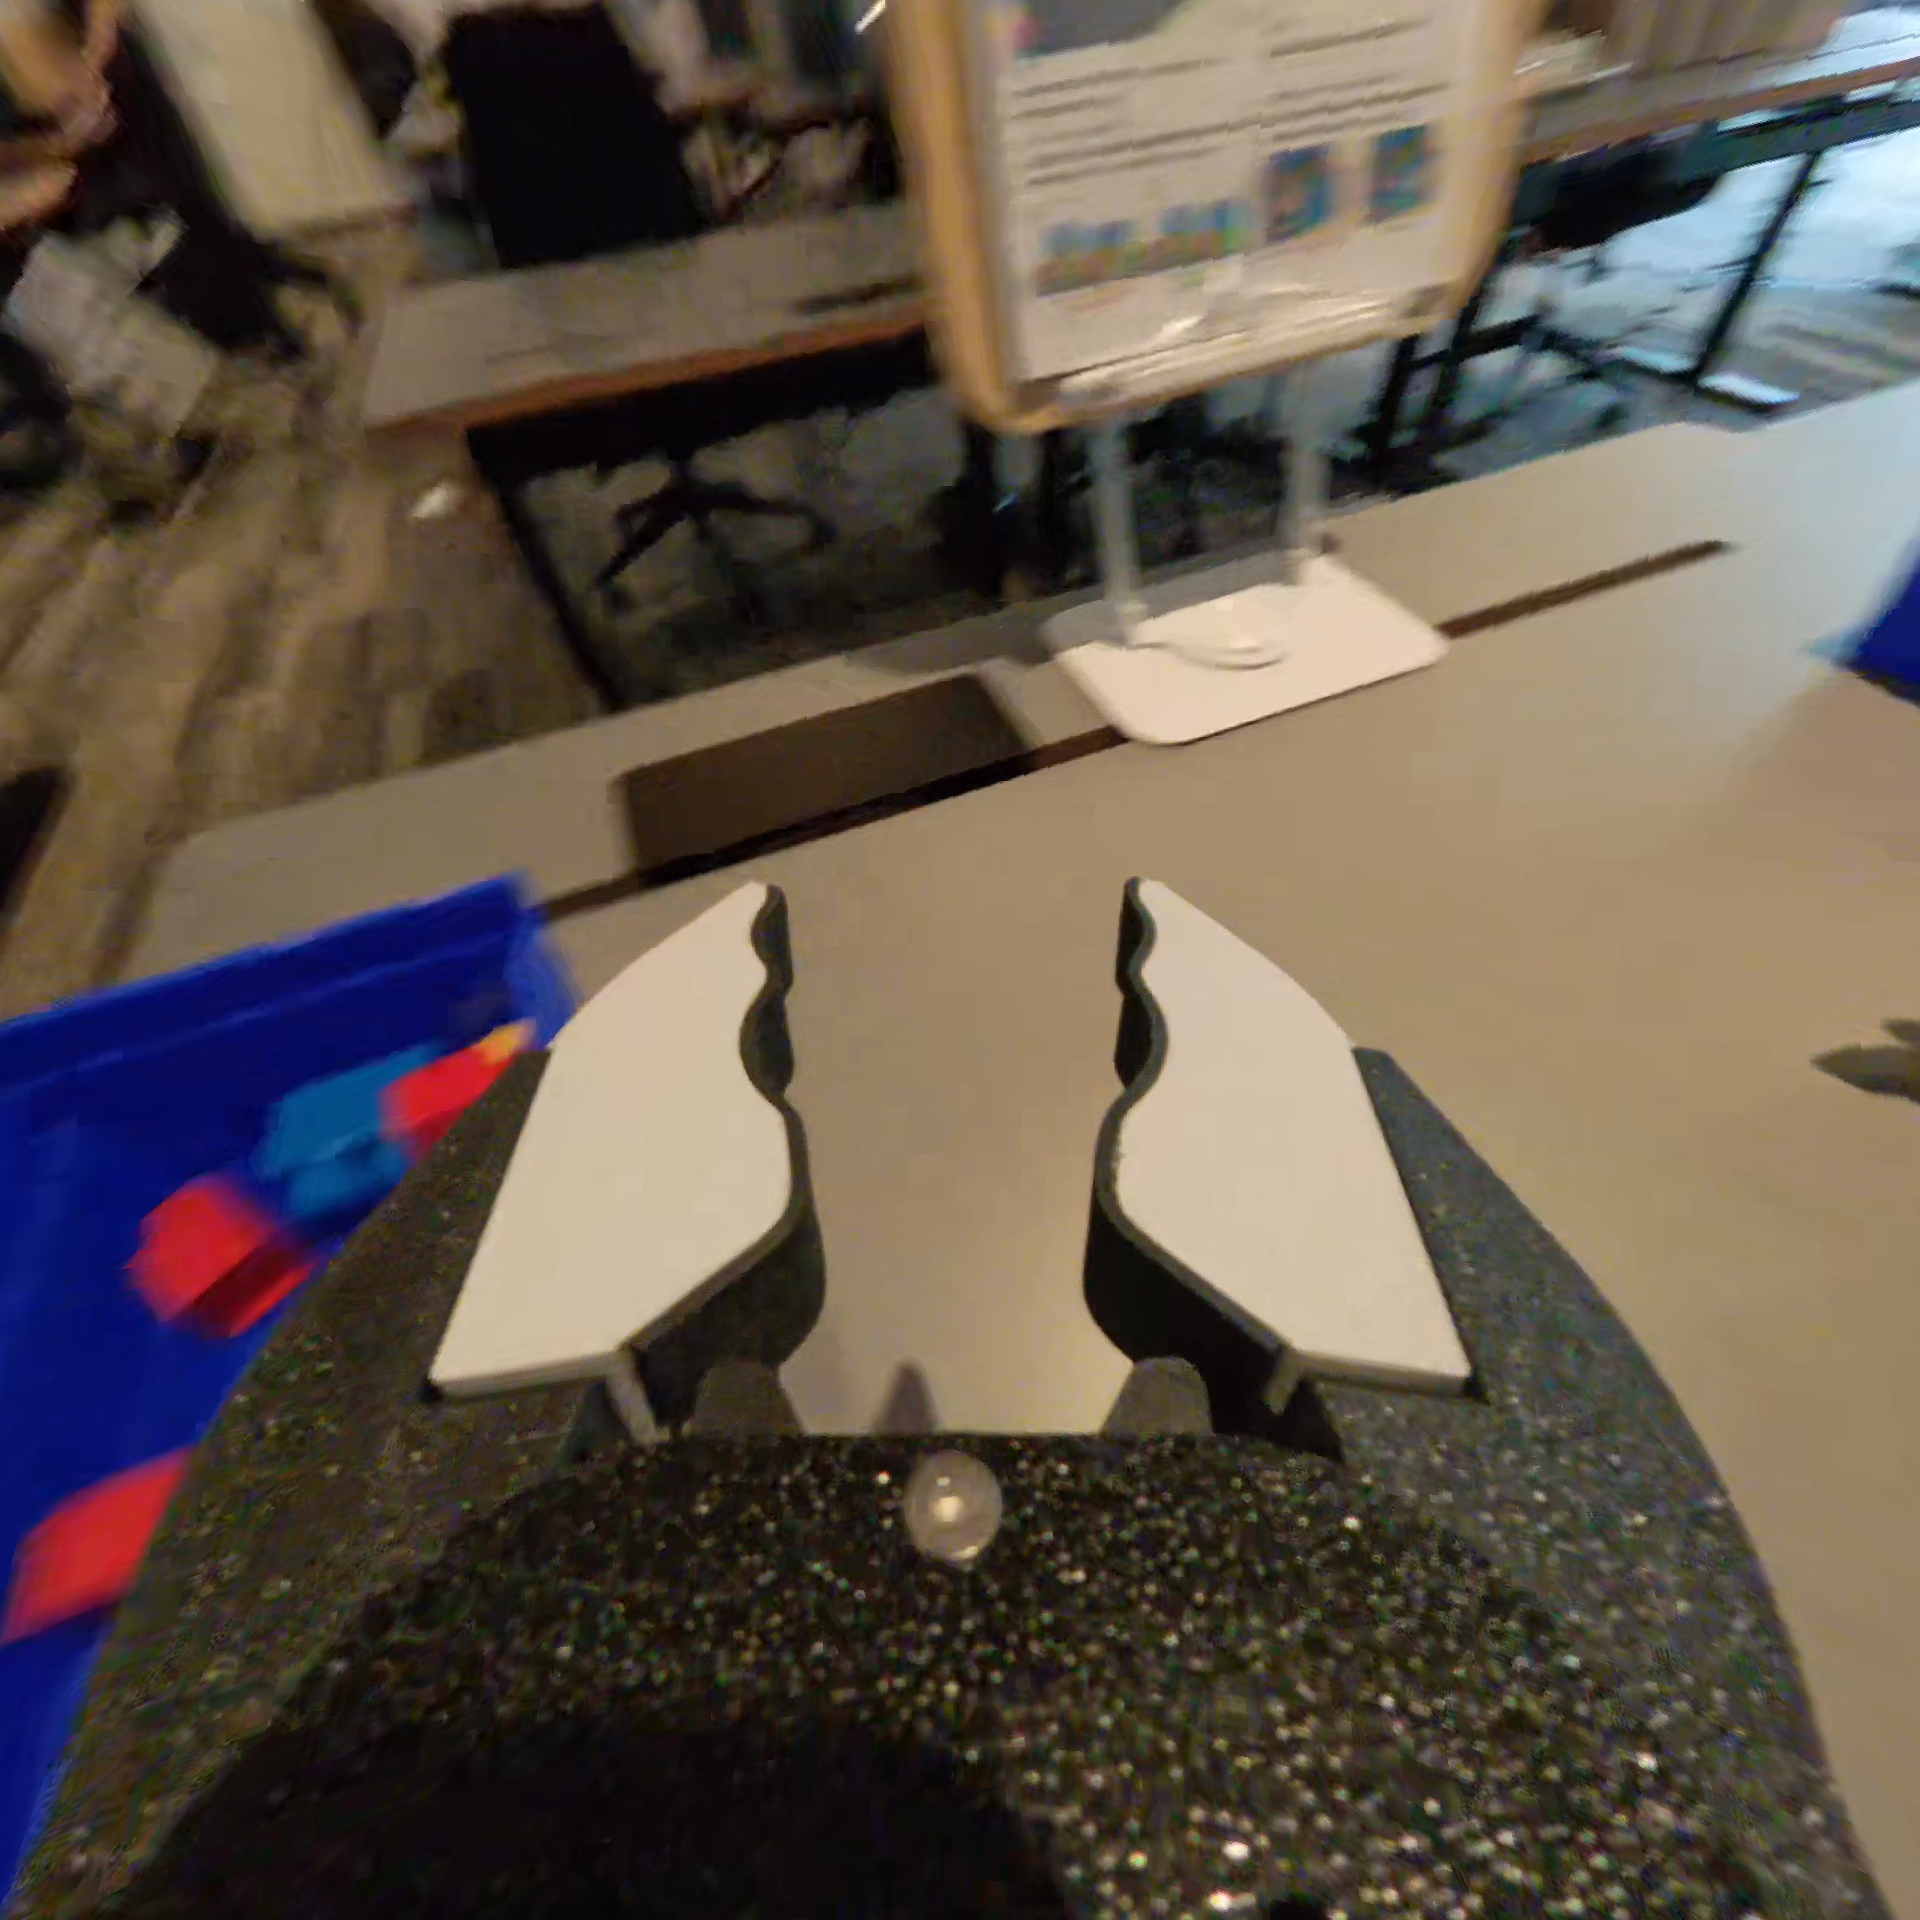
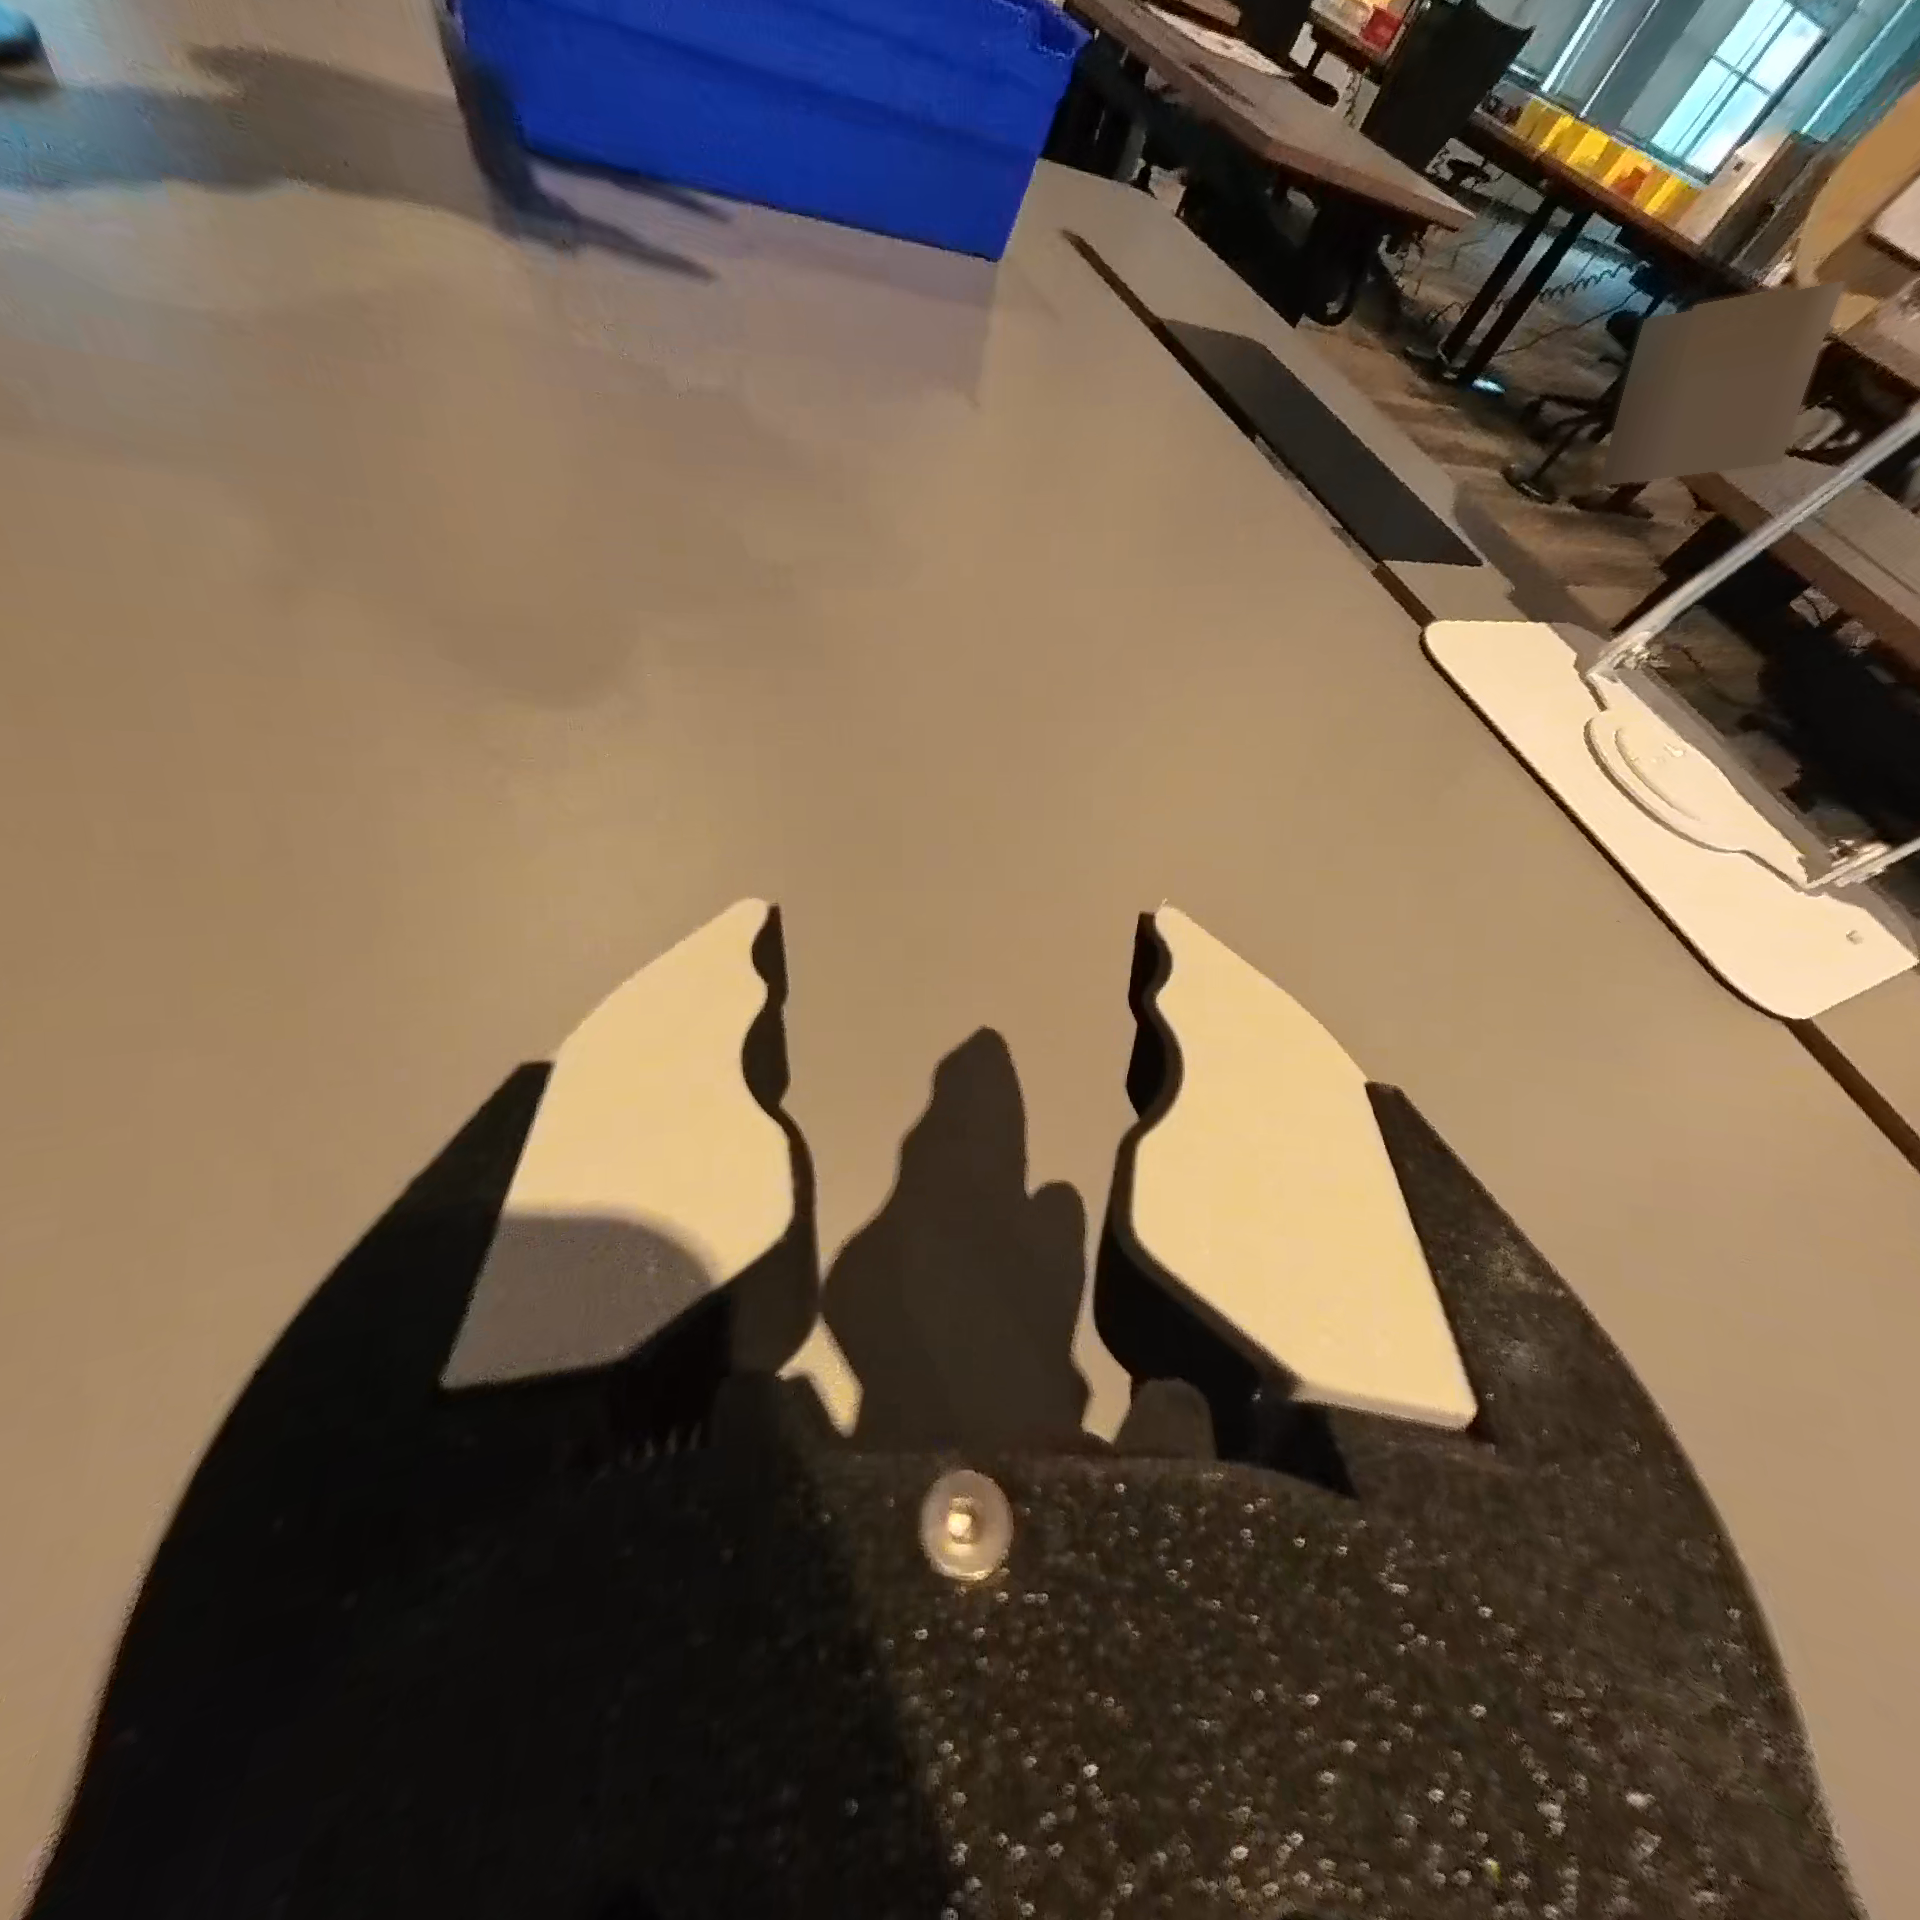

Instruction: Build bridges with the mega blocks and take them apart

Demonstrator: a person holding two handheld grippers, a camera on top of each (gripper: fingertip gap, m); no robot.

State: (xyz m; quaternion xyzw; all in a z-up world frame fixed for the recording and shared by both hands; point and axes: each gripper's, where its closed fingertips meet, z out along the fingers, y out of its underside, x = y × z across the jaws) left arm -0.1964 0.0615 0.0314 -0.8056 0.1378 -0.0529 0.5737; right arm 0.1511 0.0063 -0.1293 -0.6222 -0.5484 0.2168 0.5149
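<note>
My left gripper (image 1: 951, 904) is open and empty above the grey table (image 1: 1455, 935). To its left stands a blue bin (image 1: 156, 1091) with several red (image 1: 208, 1262) and blue blocks (image 1: 332, 1143) inside, all blurred. My right gripper (image 2: 961, 920) is open and empty over the same grey table (image 2: 520, 623). A blue bin (image 2: 769, 114) stands far ahead of it near the table's far edge; its contents are hidden. No block lies between either gripper's fingers.
A white stand base (image 1: 1247, 655) with clear posts holds a framed sheet (image 1: 1216, 197) at the table's far edge; it also shows in the right wrist view (image 2: 1662, 810). Dark slots (image 1: 821, 769) cut the tabletop. Other desks and chairs stand beyond.
</note>
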